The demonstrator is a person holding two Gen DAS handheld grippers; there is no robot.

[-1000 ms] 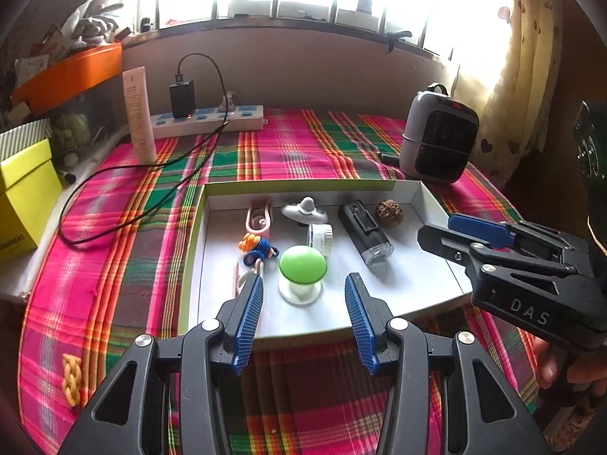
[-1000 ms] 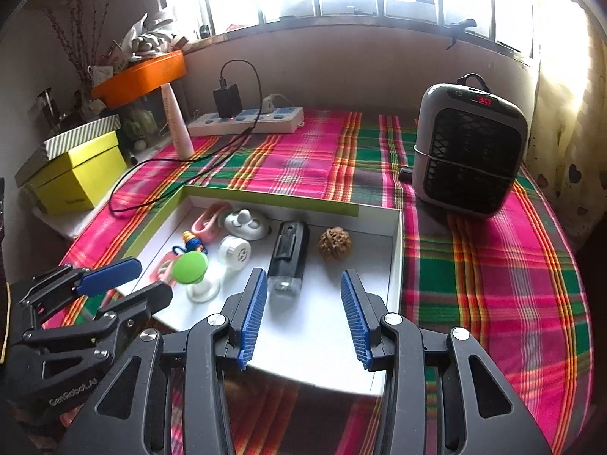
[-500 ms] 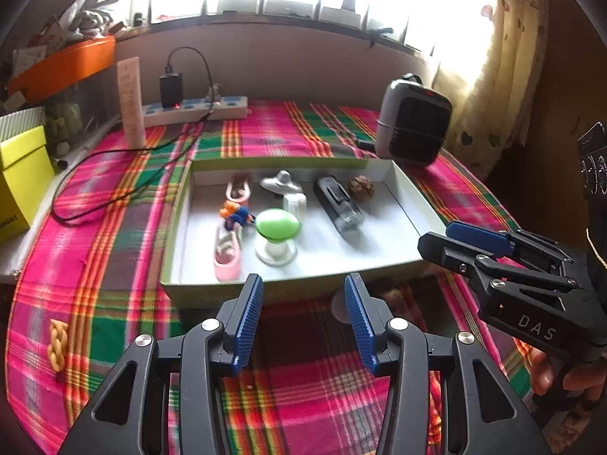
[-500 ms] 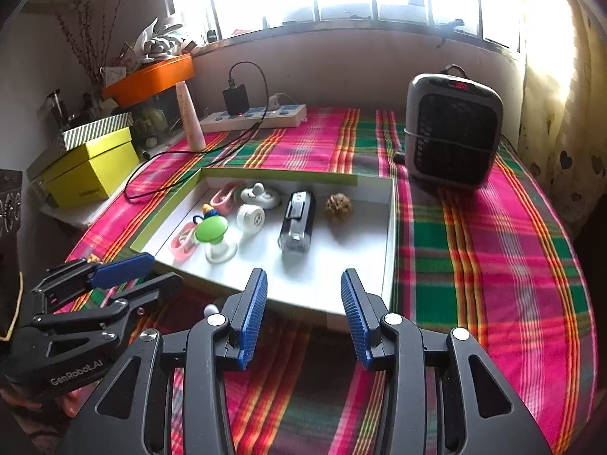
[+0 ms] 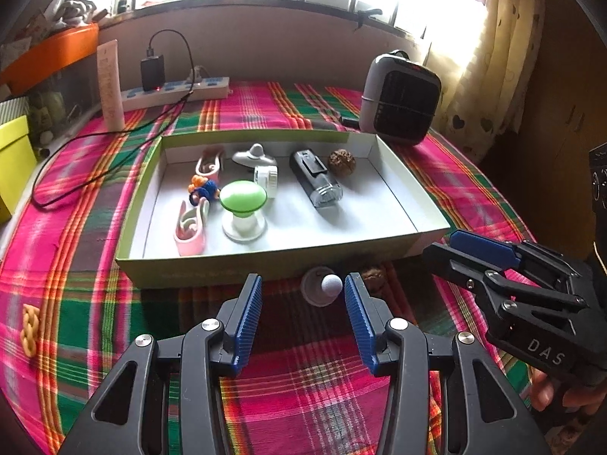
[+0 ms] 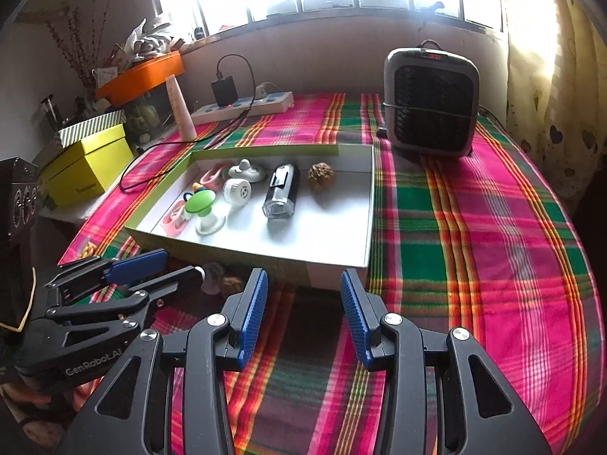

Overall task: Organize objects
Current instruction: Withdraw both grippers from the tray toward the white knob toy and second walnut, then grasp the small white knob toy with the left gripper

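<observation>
My left gripper (image 5: 302,295) has its jaws apart and empty over the plaid cloth on the tabletop (image 5: 311,386), and my right gripper (image 6: 303,295) stands the same, holding nothing. Just past my left jaws, outside the near wall of the box, sits a small white round-knobbed plastic piece (image 5: 326,288) on a disc base, with a brown wrinkled walnut (image 5: 373,275) to its right. The knobbed piece looks light, hard and smooth; I judge the knob would slip, so I would pinch it low, at the neck. The walnut seems rigid and grippy. Farther off, the shallow white cardboard box with green walls (image 5: 265,261) holds a green mushroom-shaped toy (image 5: 242,204) and a black cylindrical torch (image 5: 315,182).
</observation>
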